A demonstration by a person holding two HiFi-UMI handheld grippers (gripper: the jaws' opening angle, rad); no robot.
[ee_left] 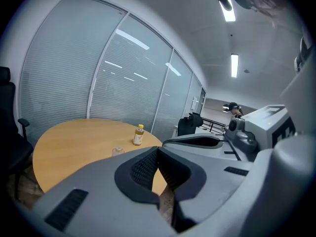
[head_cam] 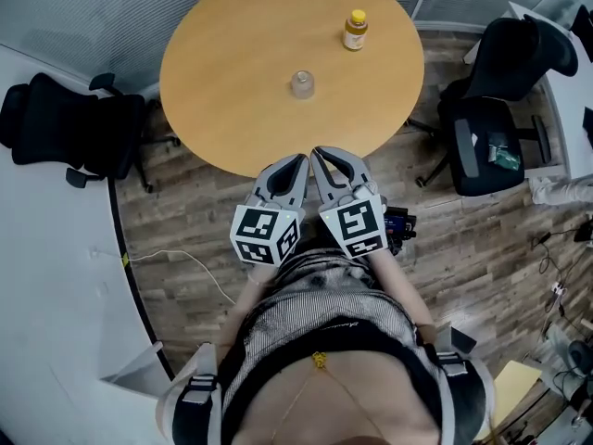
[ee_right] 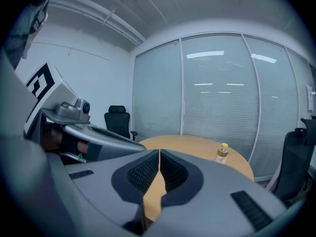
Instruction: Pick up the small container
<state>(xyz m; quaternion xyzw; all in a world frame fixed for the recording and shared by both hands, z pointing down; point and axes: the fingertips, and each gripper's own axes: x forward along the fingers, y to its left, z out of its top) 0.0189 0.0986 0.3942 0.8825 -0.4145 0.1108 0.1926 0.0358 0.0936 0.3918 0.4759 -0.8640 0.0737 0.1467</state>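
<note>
Hovering closed near table [head_cam: 232, 72], left claw [head_cam: 301, 160], right claw [head_cam: 317, 154], small container [head_cam: 302, 83] untouched

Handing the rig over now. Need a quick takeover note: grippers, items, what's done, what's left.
Left gripper: shut, empty.
Right gripper: shut, empty.
Both sit side by side at the near edge of the table.
Small clear container: upright, mid-table. Bottle: beyond it, to the right.
Done: nothing, container untouched.
Left: open a gripper, reach, grip, lift.

Left gripper [head_cam: 299, 162], right gripper [head_cam: 317, 156]: fingers closed, empty, side by side.
</note>
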